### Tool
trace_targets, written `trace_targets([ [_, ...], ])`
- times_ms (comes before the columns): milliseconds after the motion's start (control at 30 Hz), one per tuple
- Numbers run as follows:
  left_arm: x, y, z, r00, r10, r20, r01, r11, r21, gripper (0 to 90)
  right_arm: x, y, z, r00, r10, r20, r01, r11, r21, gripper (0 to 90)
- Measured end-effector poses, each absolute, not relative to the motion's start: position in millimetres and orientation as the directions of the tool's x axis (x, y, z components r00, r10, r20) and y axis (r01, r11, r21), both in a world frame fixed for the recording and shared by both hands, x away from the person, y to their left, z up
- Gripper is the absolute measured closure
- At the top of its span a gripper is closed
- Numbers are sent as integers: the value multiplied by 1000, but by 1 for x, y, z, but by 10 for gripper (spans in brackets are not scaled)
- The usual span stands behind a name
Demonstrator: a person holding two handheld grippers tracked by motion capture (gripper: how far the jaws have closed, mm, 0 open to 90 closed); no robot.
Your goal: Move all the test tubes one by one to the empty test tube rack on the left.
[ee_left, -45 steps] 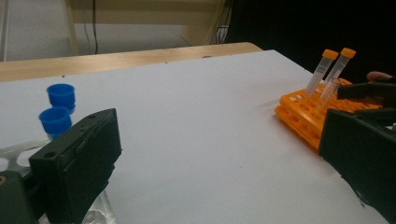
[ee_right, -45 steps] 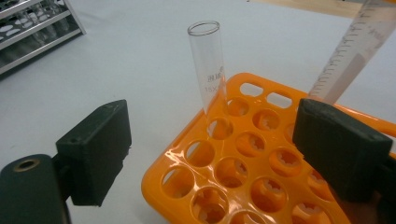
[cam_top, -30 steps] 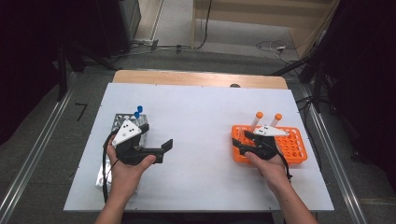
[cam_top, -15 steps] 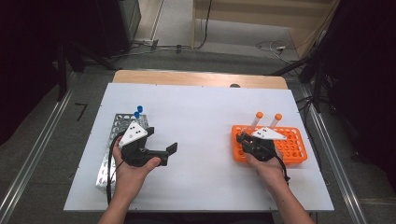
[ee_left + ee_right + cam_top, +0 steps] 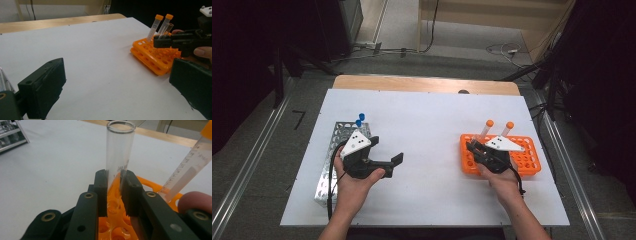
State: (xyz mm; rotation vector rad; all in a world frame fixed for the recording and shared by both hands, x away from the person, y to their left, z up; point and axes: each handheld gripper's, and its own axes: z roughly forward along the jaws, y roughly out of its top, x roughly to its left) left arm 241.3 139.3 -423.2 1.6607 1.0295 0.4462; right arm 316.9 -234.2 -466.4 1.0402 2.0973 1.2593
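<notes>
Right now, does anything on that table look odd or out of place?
Nothing spilled or broken. One clear tube has no cap, unlike the two orange-capped tubes leaning in the orange rack. The right gripper is clamped on it over the rack.

Even overhead light leaves the white counter bright at the centre of the high view, while the upper left and right edges fall almost black. Shadows under the hands are faint and soft. In the right gripper view the clear tube is fairly sharp, with pale glare along its rim; the bottom of the frame blurs. The left gripper view is soft and slightly grainy.
</notes>
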Motion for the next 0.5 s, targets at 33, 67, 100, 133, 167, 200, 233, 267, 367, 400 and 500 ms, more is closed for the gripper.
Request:
trace_targets([
  [33, 241, 139, -423, 557, 805, -205, 402, -45, 914, 5, 316, -235, -465, -597, 802, -14, 359, 283, 889, 739],
  [67, 241, 138, -423, 559, 804, -203, 401, -48, 915, 6, 315, -235, -462, -600, 800, -13, 353, 280, 893, 739],
  [100, 241, 137, -423, 562, 802, -203, 400, -48, 915, 8, 314, -236, -461, -605, 796, -16, 343, 278, 897, 739],
  [133, 241, 137, -423, 562, 801, -204, 401, -48, 915, 10, 312, -236, -458, -607, 795, -16, 340, 278, 899, 739],
  [167, 241, 136, -423, 565, 799, -203, 400, -51, 915, 10, 311, -236, -457, -611, 792, -16, 337, 278, 900, 739],
  [200, 241, 135, -423, 567, 799, -201, 399, -53, 915, 10, 311, -236, -455, -614, 789, -19, 329, 277, 903, 740],
  [233, 241, 134, -423, 569, 797, -203, 400, -53, 915, 10, 309, -237, -453, -613, 789, -19, 326, 274, 905, 739],
  [267, 241, 133, -423, 570, 796, -203, 400, -53, 915, 10, 308, -237, -452, -615, 788, -19, 322, 273, 906, 739],
  [367, 240, 131, -422, 578, 792, -199, 396, -58, 917, 10, 305, -237, -448, -624, 782, -16, 313, 268, 911, 739],
  [400, 239, 130, -422, 578, 792, -198, 393, -57, 918, 10, 304, -237, -447, -625, 781, -13, 312, 265, 913, 739],
  [500, 238, 129, -420, 584, 787, -199, 390, -57, 919, 10, 301, -236, -443, -636, 772, -13, 303, 265, 915, 739],
])
